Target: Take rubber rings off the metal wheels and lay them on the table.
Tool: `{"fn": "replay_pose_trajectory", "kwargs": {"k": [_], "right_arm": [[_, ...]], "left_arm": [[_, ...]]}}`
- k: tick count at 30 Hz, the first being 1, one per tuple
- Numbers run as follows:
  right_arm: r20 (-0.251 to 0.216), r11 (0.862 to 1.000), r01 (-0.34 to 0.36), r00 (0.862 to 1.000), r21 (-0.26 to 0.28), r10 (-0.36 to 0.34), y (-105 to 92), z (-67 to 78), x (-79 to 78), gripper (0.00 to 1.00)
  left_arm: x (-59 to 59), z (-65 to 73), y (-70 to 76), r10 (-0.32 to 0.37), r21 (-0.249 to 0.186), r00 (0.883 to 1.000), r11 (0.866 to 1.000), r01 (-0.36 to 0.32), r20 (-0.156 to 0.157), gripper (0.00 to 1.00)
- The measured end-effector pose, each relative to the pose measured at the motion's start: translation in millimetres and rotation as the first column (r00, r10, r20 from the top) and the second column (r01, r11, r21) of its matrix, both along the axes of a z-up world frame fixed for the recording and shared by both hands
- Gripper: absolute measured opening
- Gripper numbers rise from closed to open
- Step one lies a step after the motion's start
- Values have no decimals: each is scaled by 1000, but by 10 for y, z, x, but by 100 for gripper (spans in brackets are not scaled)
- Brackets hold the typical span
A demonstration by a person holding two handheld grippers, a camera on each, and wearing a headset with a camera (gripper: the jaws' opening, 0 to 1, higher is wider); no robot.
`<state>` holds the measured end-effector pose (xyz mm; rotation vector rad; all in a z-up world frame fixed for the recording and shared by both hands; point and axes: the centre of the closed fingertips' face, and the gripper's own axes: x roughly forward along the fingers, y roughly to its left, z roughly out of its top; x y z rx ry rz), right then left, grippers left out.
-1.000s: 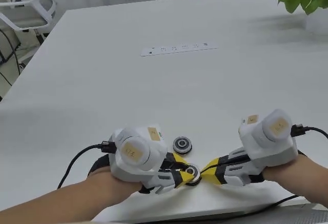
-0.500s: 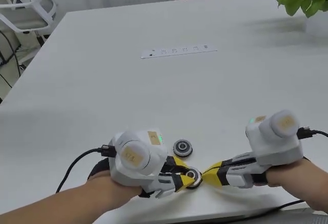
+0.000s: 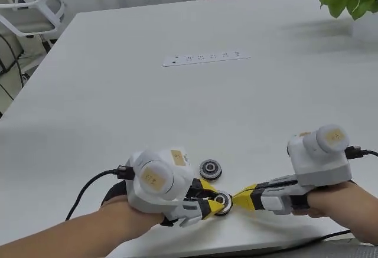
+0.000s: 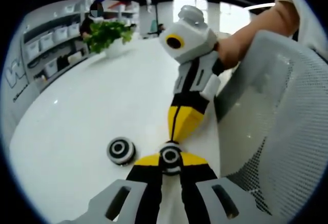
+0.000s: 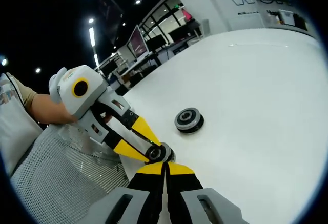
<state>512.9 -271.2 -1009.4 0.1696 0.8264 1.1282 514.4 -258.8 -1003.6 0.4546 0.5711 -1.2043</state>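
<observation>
The step in hand, as I judge it, is peeling the rubber ring (image 4: 162, 155) off the held wheel (image 5: 159, 153), which sits off the table (image 3: 177, 110) clamped between the 2 jaws of the left gripper (image 4: 170, 160). The right gripper (image 5: 165, 166) meets the held wheel head-on from the opposite side. Its jaws are drawn together into a single yellow wedge whose tip touches the wheel's rim. Whether any rubber is pinched between them cannot be told. To do this well, the left gripper should probably press on the metal faces or hub, not the band, so the ring is free to slide. The right tips should bite only the outer lip of the rubber, then roll it sideways over the flange rather than pull straight out. A straight pull would likely drag the whole wheel from the left jaws. The wheel is a small round disc, pale metal around a dark centre, with a dark outer band that looks matte and soft against the shiny hub. The tabletop is smooth, white and slightly glossy, so a freed ring should lie flat. A 2nd wheel (image 3: 210, 168), its dark ring on, rests on the table just beyond the held wheel.
</observation>
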Motion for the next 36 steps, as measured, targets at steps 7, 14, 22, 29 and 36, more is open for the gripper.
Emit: {"fn": "replay_pose_trajectory", "kwargs": {"k": [7, 14, 22, 29, 36], "right_arm": [[-6, 1000, 5, 1000, -7, -5, -1, 4, -20, 0], [9, 1000, -2, 1000, -23, 2, -6, 12, -23, 0], [-3, 1000, 6, 1000, -17, -6, -16, 3, -16, 0], [-65, 999, 43, 997, 22, -42, -20, 7, -14, 0], [-69, 999, 28, 997, -35, -31, -28, -114, -27, 0]], "left_arm": [[-8, -2, -5, -4, 3, 1000, 1000, 4, 2, 12], [-6, -2, -4, -2, 4, 1000, 1000, 2, -1, 12], [-7, -2, -2, -1, 2, 1000, 1000, 1, -3, 12], [-6, -2, -3, -1, 0, 1000, 1000, 1, -5, 12], [-2, -5, -2, 0, -2, 1000, 1000, 0, -6, 12]]}}
